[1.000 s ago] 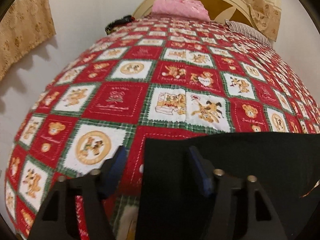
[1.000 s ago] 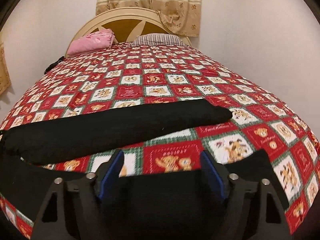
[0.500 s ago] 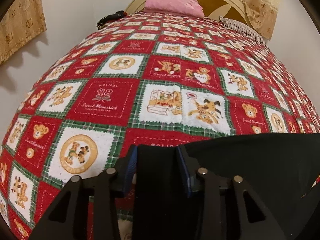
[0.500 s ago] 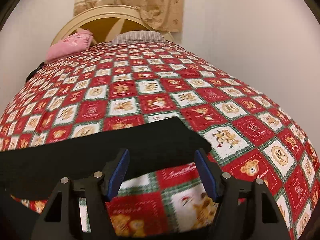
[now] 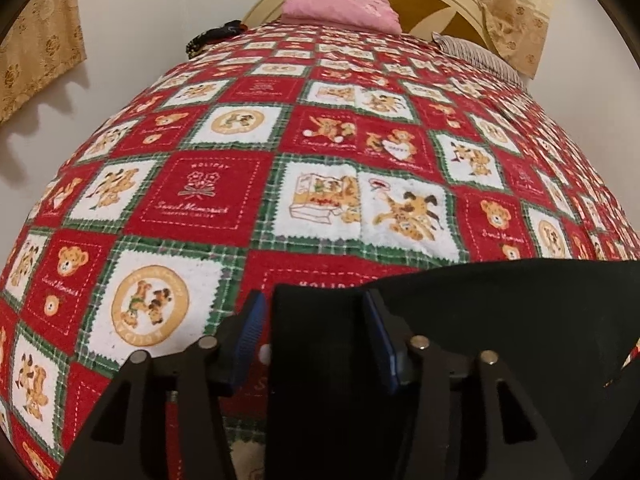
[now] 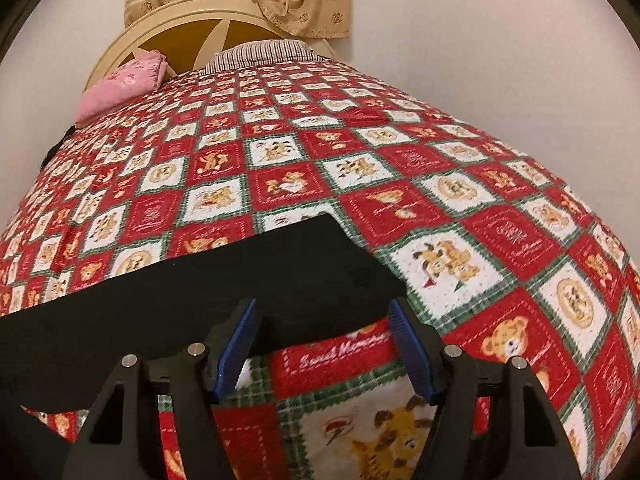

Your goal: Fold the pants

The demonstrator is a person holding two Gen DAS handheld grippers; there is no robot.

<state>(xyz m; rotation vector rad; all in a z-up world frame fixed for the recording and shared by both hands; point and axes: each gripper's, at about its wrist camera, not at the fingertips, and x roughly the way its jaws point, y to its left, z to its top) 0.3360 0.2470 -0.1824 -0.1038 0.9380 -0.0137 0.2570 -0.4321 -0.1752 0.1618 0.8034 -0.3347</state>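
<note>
The black pants (image 5: 500, 320), soft and limp on the bed (image 5: 208, 196), suit corner holds: the left gripper (image 5: 314, 334) has just closed toward one corner, pinch unclear, and the right gripper (image 6: 322, 342) has just narrowed, spread over the leg's hem.

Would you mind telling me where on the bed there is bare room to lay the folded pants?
The quilt lies bare from the far edge of the black pants up to the pink pillow and striped pillow. The near edge is crowded: pants and both tools sit there.
</note>
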